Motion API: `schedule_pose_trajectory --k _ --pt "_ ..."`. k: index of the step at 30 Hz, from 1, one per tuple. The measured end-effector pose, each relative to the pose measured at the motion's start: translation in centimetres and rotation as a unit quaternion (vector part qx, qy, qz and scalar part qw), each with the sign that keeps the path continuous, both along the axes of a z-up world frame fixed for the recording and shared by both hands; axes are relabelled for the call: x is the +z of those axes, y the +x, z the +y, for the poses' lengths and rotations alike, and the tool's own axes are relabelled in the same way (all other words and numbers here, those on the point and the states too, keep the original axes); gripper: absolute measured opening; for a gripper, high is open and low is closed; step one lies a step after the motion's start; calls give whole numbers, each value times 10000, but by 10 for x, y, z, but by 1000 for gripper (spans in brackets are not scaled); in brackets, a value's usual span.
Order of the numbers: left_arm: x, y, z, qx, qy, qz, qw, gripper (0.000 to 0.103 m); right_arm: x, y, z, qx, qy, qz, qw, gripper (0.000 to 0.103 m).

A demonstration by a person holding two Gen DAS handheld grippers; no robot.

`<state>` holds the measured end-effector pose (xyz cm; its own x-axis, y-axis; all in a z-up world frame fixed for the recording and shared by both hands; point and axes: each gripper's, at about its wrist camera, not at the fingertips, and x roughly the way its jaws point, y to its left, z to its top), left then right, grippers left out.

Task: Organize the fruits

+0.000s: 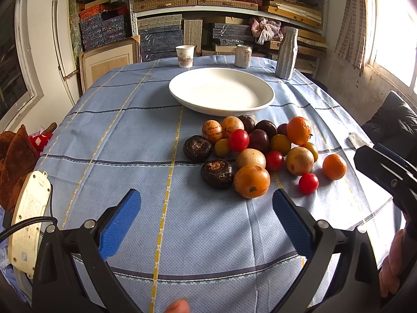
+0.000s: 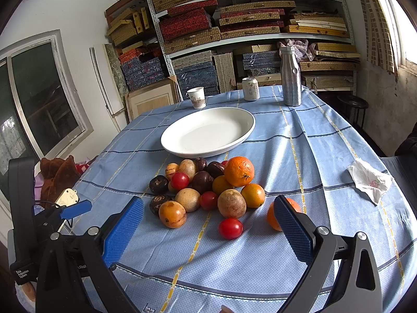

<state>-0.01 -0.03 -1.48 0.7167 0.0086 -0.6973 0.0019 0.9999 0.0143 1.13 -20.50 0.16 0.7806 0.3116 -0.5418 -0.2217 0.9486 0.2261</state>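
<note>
Since nothing sits on the white plate (image 2: 208,133) yet, I judge the step in hand to be the first pick from the fruit pile (image 1: 255,151), and I would start at its loose edges. Both tools are empty: my right gripper (image 2: 208,224) has its jaws spread wide, and my left gripper (image 1: 206,216) is likewise wide open, hovering over the blue checked cloth (image 1: 117,135).

For a clean pick I would take a fruit that touches no neighbour, so the rest do not roll. The red cherry tomato (image 2: 230,228) lies alone at the near edge of the pile, and in the right wrist view it sits between my right gripper's pads, slightly right of centre and a little farther out. I would close on it gently; it looks soft and round, so it could squirt free or bruise. The small orange (image 2: 272,220) lies just beside and partly behind the right-hand pad (image 2: 292,232), a second easy candidate.

From the left gripper, the pile lies ahead and to the right; its nearest piece, an orange-brown fruit (image 1: 251,181), sits just far of the right-hand pad. The plate lies beyond the pile, close behind it.
</note>
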Motion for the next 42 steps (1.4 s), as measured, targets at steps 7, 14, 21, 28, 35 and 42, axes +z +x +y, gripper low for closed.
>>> schedule_pose_trajectory --k 7,14,21,28,35,42 --pt "-2 -1 -1 4 -1 13 10000 99 1 -1 4 29 -27 18 10000 100" --pt "-6 -2 -1 7 -7 51 10000 99 4 -5 10 58 -46 12 10000 100" --pt "-6 1 1 0 4 127 9999 99 -3 -1 10 102 -67 18 9999 100" --pt "-12 8 4 -37 79 243 9997 99 -13 7 13 304 -329 133 9989 100" --pt "-31 34 12 -399 -48 629 9972 99 -32 28 10 536 -789 509 9941 100" --pt "-48 67 8 -882 -93 1099 9900 99 -49 44 -1 889 -1184 807 9857 100"
